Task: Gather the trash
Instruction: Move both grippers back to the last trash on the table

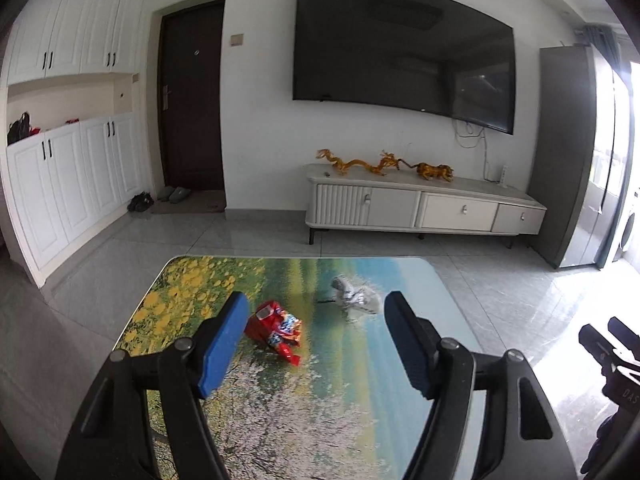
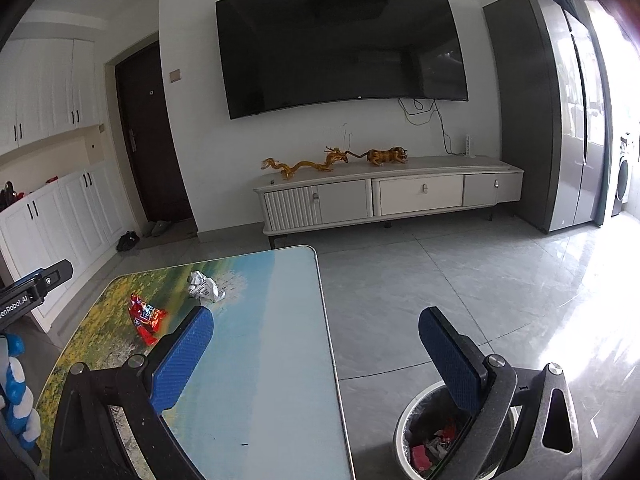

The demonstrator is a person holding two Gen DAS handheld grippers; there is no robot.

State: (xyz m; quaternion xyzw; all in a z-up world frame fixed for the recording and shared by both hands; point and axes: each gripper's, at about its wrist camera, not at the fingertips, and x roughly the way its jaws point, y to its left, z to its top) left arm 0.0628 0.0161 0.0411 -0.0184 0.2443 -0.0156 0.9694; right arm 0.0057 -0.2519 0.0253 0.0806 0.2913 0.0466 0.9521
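A crumpled red snack wrapper (image 1: 277,330) lies on the landscape-print table (image 1: 320,420), just ahead of my left gripper (image 1: 316,308), nearer its left finger. A crumpled white and grey wrapper (image 1: 354,295) lies farther back on the table. The left gripper stands open with nothing between its blue pads. In the right wrist view the red wrapper (image 2: 145,317) and the white wrapper (image 2: 205,287) lie far to the left. My right gripper (image 2: 316,320) is open and empty, over the table's right edge. Below its right finger stands a round bin (image 2: 404,428) with trash inside.
The table (image 2: 260,380) ends at a metal edge on the right, with grey tiled floor beyond. A white TV cabinet (image 1: 424,208) with golden figurines stands against the far wall under a television. A grey fridge (image 2: 560,120) is at the right, white cupboards at the left.
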